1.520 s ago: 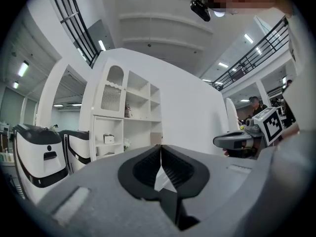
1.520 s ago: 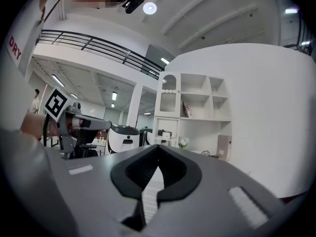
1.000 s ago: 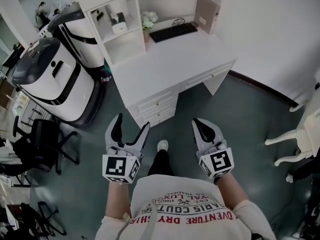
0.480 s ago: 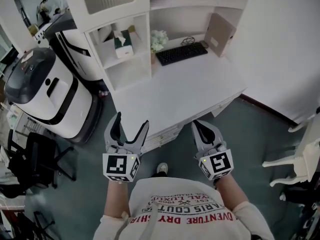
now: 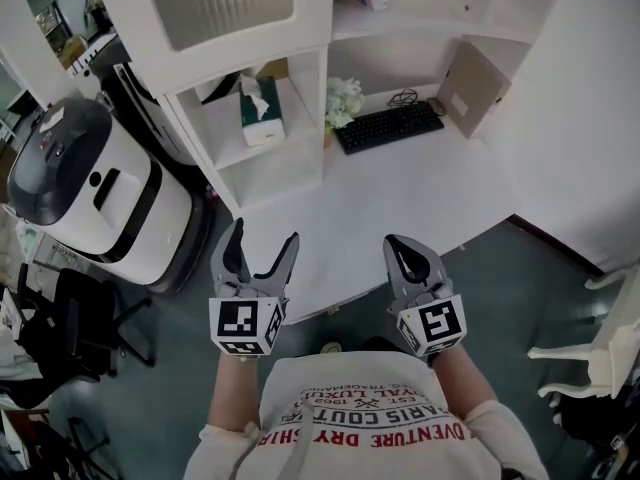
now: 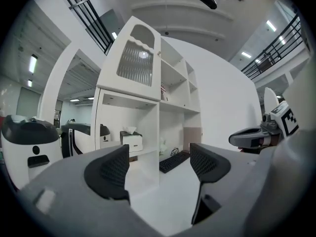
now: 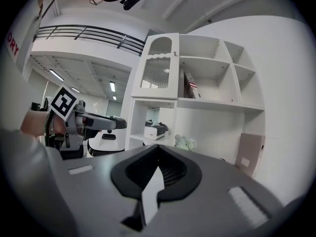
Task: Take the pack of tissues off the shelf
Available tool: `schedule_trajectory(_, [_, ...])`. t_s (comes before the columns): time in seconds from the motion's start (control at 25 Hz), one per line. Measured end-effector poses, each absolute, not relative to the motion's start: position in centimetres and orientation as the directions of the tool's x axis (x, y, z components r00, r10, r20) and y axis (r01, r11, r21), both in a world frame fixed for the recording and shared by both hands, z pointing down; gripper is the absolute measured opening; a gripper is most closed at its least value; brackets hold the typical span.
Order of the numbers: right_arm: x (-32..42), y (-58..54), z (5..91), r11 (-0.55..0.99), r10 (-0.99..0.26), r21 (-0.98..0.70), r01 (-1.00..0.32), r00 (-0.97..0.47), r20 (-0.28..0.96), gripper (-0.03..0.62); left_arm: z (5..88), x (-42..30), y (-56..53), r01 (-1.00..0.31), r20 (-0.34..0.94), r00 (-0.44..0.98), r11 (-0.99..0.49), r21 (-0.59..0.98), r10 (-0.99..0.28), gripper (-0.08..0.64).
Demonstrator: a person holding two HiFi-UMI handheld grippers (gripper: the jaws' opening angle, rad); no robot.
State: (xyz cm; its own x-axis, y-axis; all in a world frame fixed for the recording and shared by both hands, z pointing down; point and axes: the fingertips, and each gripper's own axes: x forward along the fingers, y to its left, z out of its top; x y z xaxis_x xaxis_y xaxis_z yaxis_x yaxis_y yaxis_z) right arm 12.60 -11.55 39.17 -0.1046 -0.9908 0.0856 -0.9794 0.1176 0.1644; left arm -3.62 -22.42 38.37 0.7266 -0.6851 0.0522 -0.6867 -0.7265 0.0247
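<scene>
The pack of tissues (image 5: 262,113) is a green-and-white box with a tissue sticking out. It stands in a cubby of the white shelf unit (image 5: 300,63) on the desk, and shows small in the left gripper view (image 6: 132,141) and the right gripper view (image 7: 155,131). My left gripper (image 5: 262,238) hovers over the desk's near edge, well short of the box, jaws open and empty (image 6: 158,164). My right gripper (image 5: 405,248) is level with it on the right, its jaws shut on nothing (image 7: 158,157).
On the white desk top (image 5: 400,193) lie a black keyboard (image 5: 388,127), a small bunch of flowers (image 5: 343,98) and a brown board (image 5: 472,88) leaning against the wall. A white and black machine (image 5: 95,193) and an office chair (image 5: 70,308) stand to the left.
The desk and shelf have come much closer and now lie right under the grippers. Both grippers keep the same pose, left open and right shut.
</scene>
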Motion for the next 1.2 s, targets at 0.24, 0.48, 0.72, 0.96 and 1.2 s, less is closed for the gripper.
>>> schedule_trajectory(0.24, [13.8, -16.5, 40.8, 0.195, -0.978, 0.134, -0.972, -0.182, 0.103, 0.0, 39.4, -2.7, -26.5, -0.748, 0.079, 0.662, -0.663, 0.003, -0.746, 0.403])
schedule_trajectory(0.48, [14.9, -22.2, 40.8, 0.31, -0.949, 0.126, -0.942, -0.298, 0.107, 0.0, 39.9, -1.5, -30.7, -0.805, 0.104, 0.588, -0.593, -0.02, -0.802, 0.408])
schedule_trajectory(0.72, [16.1, -27.8, 40.1, 0.414, -0.909, 0.128, -0.901, -0.402, 0.106, 0.0, 39.7, 0.0, -34.7, -0.857, 0.12, 0.506, -0.514, -0.048, -0.854, 0.408])
schedule_trajectory(0.96, [17.1, -31.8, 40.0, 0.495, -0.868, 0.125, -0.86, -0.484, 0.111, 0.0, 39.5, 1.5, -39.4, -0.9, 0.124, 0.425, -0.434, -0.052, -0.897, 0.459])
schedule_trajectory(1.2, [18.4, -34.2, 40.7, 0.544, -0.838, 0.114, -0.831, -0.53, 0.132, 0.0, 40.6, 3.0, -43.3, -0.92, 0.171, 0.374, -0.388, -0.059, -0.912, 0.474])
